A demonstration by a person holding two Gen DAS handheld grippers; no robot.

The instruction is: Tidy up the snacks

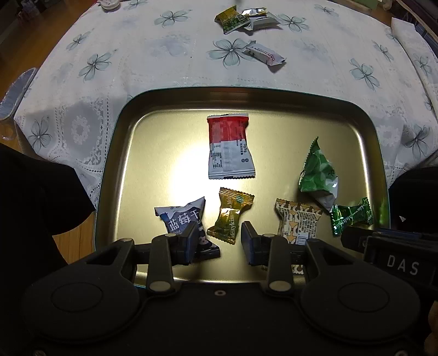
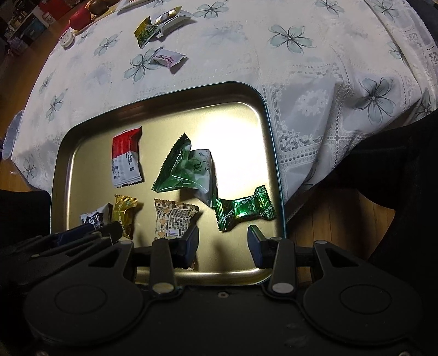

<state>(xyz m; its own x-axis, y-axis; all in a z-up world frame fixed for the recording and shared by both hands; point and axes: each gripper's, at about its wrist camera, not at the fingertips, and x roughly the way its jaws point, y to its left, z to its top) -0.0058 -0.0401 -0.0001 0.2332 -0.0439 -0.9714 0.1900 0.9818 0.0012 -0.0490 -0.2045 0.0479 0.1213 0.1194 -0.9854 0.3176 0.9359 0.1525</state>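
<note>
— Two claws, both pointing down over the gold tray (image 1: pixel 115 153). How do they stand?

— Left claw (image 1: pixel 220 241) is partly open and holds nothing; the gold candy (image 1: pixel 230 216) lies just beyond the gap between its fingers, with the blue packet (image 1: pixel 182 219) at its left finger. Right claw (image 2: pixel 223 241) is likewise partly open and empty, the green candy (image 2: pixel 245 210) just past its tips.

— Other snacks in the tray?

— A patterned packet (image 2: pixel 173 217) between the two claws, a red-and-white packet (image 1: pixel 230 146) farther in, and a green pouch (image 2: pixel 186 169).

— Outside it?

— A white packet (image 1: pixel 262 52) on the flowered worktop (image 1: pixel 137 54), and well beyond it a small pile of wrappers (image 1: pixel 246 17).
</note>
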